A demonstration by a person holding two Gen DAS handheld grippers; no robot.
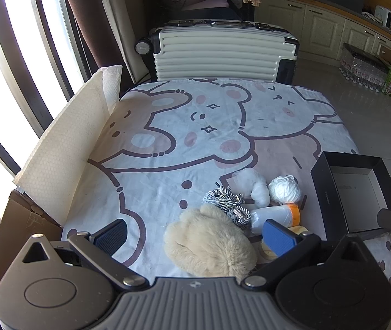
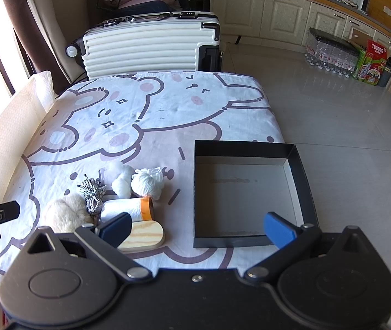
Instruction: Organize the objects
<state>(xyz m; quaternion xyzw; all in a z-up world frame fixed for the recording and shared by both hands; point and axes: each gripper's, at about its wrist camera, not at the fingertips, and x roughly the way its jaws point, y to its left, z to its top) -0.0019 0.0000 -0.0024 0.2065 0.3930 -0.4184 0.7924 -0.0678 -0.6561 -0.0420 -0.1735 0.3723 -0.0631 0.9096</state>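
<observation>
Fluffy cream fur (image 1: 209, 243) lies at the near end of a small pile on the table, right between the wide-open jaws of the left gripper (image 1: 195, 236), but it is not yet held. Just past it, a black-and-white twisted cord (image 1: 228, 203) is seen, then two soft white bundles, a cotton-like lump (image 2: 121, 181) and a white yarn ball (image 2: 147, 183). A white roll with an orange end (image 2: 128, 209) lies beside them, and a flat wooden piece (image 2: 141, 236) rests nearest the table's front edge. All these things sit close together, some touching. To the right of the pile, a black box (image 2: 300, 170) stands open, and nothing is seen inside it. The right gripper (image 2: 198, 229) is held over the near side of the box, with its jaws also spread wide and nothing between them. The sorting looks as if it has hardly been started, since the pile is outside the box. Next, the left jaws would likely need to be lowered and shut gently on the fur, which should squash easily. Everything rests on a cartoon bear cloth (image 1: 167, 137).
</observation>
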